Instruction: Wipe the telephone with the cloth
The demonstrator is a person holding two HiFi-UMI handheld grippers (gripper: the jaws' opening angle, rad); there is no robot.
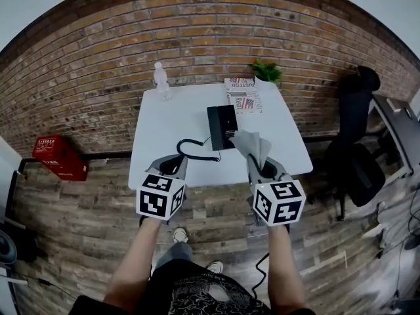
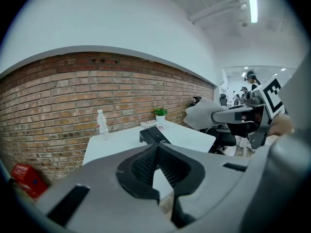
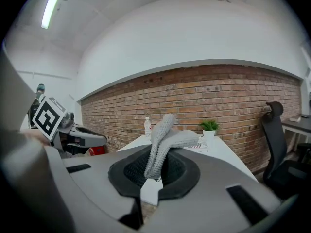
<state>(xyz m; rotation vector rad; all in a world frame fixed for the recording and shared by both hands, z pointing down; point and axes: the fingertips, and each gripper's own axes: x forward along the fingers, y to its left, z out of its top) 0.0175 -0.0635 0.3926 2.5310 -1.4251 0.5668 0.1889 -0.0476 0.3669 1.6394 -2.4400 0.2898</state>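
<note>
A black telephone point(image 1: 222, 126) lies near the middle of the white table point(image 1: 170, 120), and its coiled cord point(image 1: 194, 151) trails toward the front edge. My right gripper point(image 1: 262, 168) hovers over the front edge just right of the phone, shut on a grey cloth point(image 1: 253, 146) that stands up from its jaws point(image 3: 167, 137). My left gripper point(image 1: 172, 166) is held at the front edge left of the phone, close to the cord's end. Its jaws are shut with nothing between them point(image 2: 156, 149). The phone point(image 2: 154, 134) lies ahead of it.
At the table's back stand a water bottle point(image 1: 161, 81), a magazine point(image 1: 243, 94) and a small potted plant point(image 1: 266, 71), against a brick wall. A black office chair point(image 1: 357, 143) is to the right and a red box point(image 1: 56, 156) on the floor to the left.
</note>
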